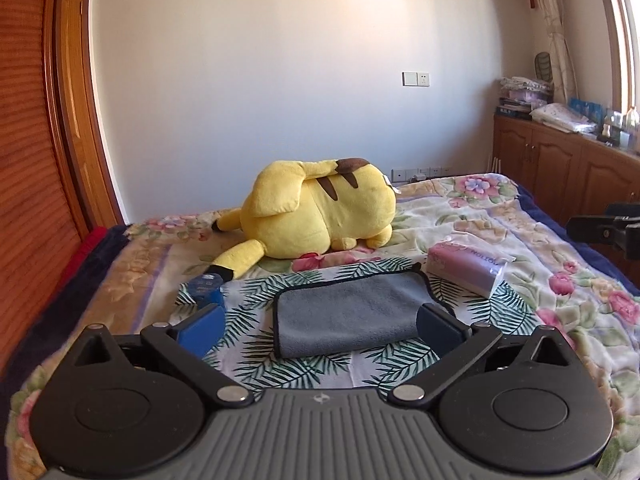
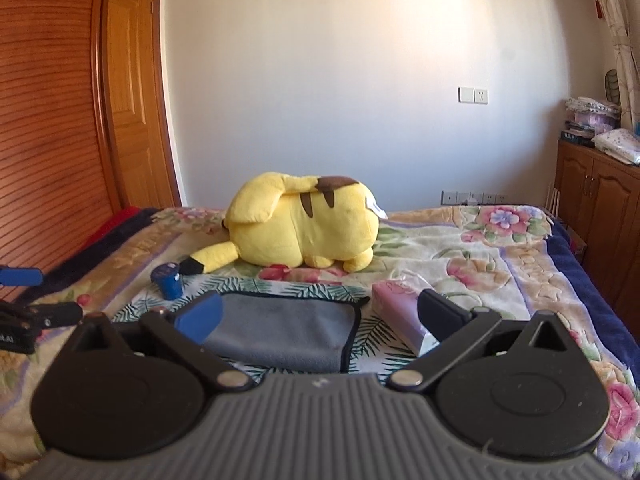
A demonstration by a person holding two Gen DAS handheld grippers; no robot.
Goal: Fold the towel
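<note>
A grey towel (image 1: 348,312) with a black hem lies folded on a leaf-print cloth (image 1: 248,312) on the bed; it also shows in the right wrist view (image 2: 280,332). My left gripper (image 1: 320,326) is open and empty, held above the towel's near edge. My right gripper (image 2: 320,314) is open and empty, above the towel's near right part. Neither touches the towel. The right gripper's side shows at the right edge of the left wrist view (image 1: 608,232), and the left gripper's at the left edge of the right wrist view (image 2: 24,312).
A yellow plush toy (image 1: 316,212) lies behind the towel. A blue can (image 1: 206,286) stands at the cloth's left. A pink tissue pack (image 1: 468,270) lies at the right. A floral blanket (image 1: 540,248) covers the bed. A wooden wardrobe (image 1: 32,140) is left, cabinets (image 1: 560,160) right.
</note>
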